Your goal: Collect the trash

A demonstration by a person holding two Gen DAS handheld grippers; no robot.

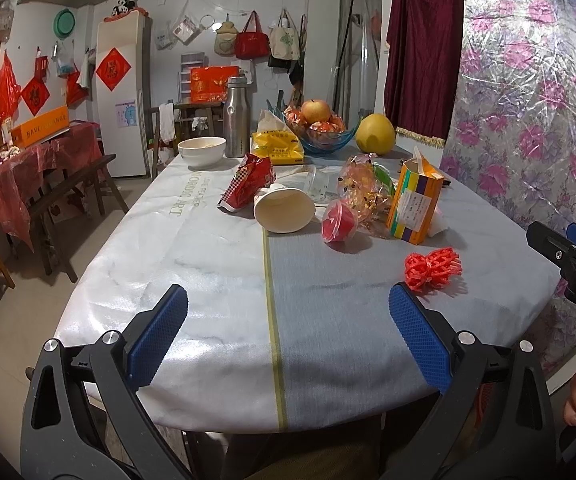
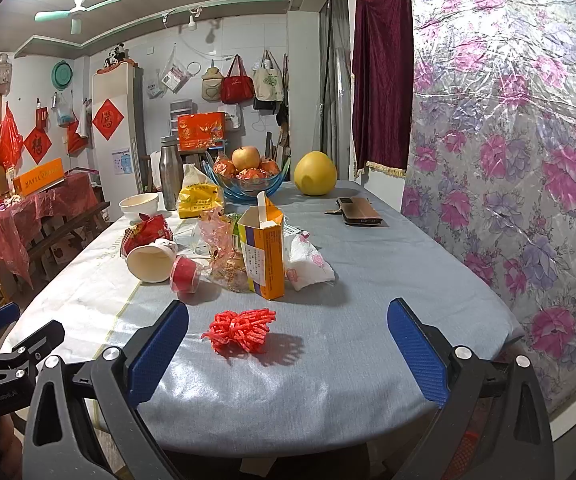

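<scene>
Worktop [image 2: 388, 280]: oval, covered in a grey and white cloth; trash clustered mid-surface.

Left tool [image 1: 288, 336]: blue-padded jaws spread wide, nothing between them, held over the near edge of the worktop.

Right tool [image 2: 288, 344]: jaws likewise spread wide and empty, over the near edge; its tip also shows at the right margin of the left wrist view.

Red foam net [image 2: 242, 328]: crumpled, lying alone on the grey cloth, nearest the right tool and in line with its gap, not touching either jaw.

Orange carton [image 2: 266, 258]: upright, top flap open, beyond the net.

Paper cup [image 1: 284, 210]: on its side, mouth facing the cameras.

Red plastic cup [image 1: 339, 222]: tipped over, just beside the paper cup.

Red snack bag [image 1: 248, 184]: behind the paper cup.

Clear printed wrapper [image 1: 364, 188]: crumpled, between the red plastic cup and the carton.

Floral tissue [image 2: 308, 262]: just right of the carton.

Far end: white bowl [image 1: 202, 151], steel flask [image 1: 237, 117], yellow packet [image 1: 276, 146], blue fruit bowl [image 1: 322, 140], pomelo [image 1: 375, 134].
</scene>
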